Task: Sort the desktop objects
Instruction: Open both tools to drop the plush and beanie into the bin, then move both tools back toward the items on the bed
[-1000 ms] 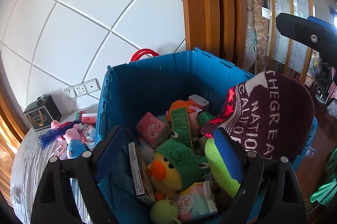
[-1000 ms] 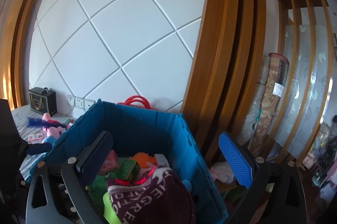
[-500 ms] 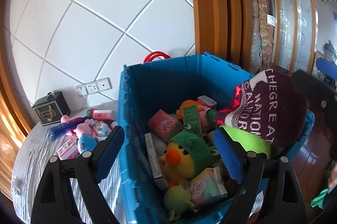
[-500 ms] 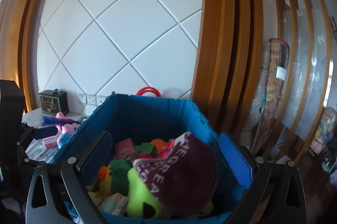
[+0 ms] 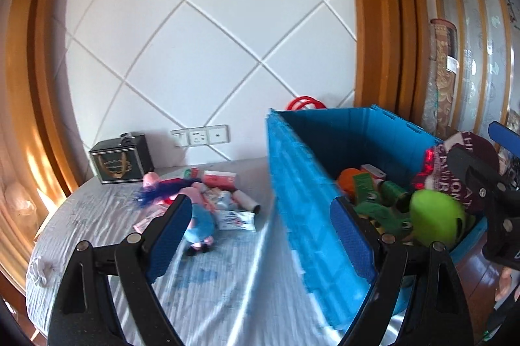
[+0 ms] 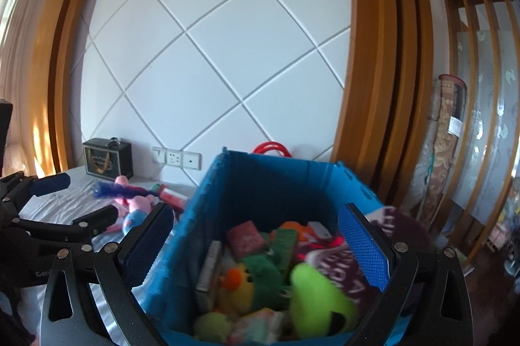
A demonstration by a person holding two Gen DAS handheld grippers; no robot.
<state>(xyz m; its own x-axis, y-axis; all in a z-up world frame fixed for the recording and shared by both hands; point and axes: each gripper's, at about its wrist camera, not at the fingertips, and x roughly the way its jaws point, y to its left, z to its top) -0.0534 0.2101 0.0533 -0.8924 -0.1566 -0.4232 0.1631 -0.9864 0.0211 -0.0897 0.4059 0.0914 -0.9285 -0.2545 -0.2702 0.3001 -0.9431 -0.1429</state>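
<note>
My left gripper [image 5: 256,235] has swung away from the blue bin's [image 5: 302,199] inside and now straddles its near wall, jaws wide apart with nothing between them. My right gripper [image 6: 260,245] has come down over the bin, jaws also apart and empty, the lime plush [image 6: 320,300] and maroon beanie [image 6: 403,232] just beneath. Left of the bin wall the grey tablecloth [image 5: 97,222] lies open toward its rounded edge. The pink pig doll [image 5: 198,216] sits just beyond my left finger, beside packets [image 5: 235,219] and the feather [image 5: 162,188]; farther back stands the black box [image 5: 122,159].
</note>
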